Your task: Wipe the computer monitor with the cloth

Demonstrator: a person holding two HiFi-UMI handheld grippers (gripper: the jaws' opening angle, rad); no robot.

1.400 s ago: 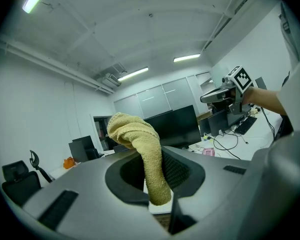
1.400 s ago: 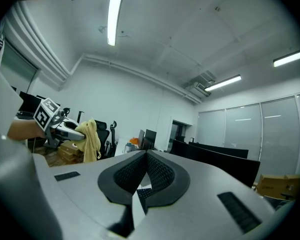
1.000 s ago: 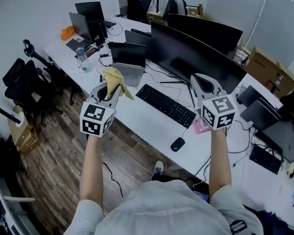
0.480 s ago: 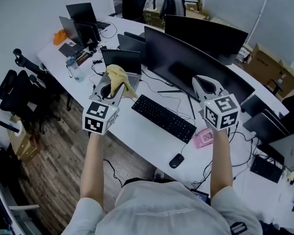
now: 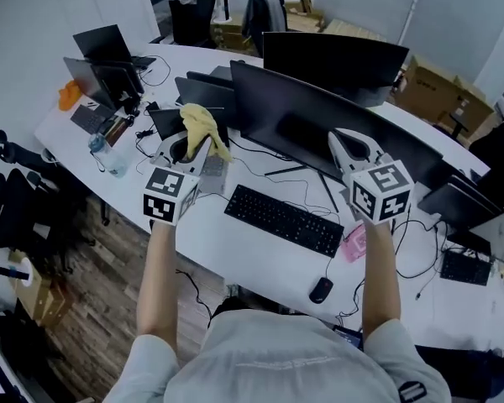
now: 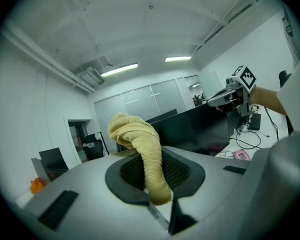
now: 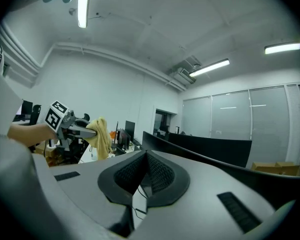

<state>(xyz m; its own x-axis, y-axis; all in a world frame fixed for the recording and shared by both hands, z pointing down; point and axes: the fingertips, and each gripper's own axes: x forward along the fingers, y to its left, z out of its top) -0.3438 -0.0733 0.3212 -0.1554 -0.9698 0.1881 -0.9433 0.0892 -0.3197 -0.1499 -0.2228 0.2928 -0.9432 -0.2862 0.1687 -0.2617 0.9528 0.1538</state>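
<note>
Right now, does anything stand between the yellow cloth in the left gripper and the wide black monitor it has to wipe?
Nothing visible does. The yellow terry cloth, clamped in the left gripper, hangs in open air beside the left end of the wide black curved monitor; the black keyboard lies lower, on the white desk.

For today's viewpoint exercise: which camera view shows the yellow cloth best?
The left gripper view: the cloth sits large and central, pinched in the left claw. The head view shows it small; the right gripper view, tiny at left.
</note>
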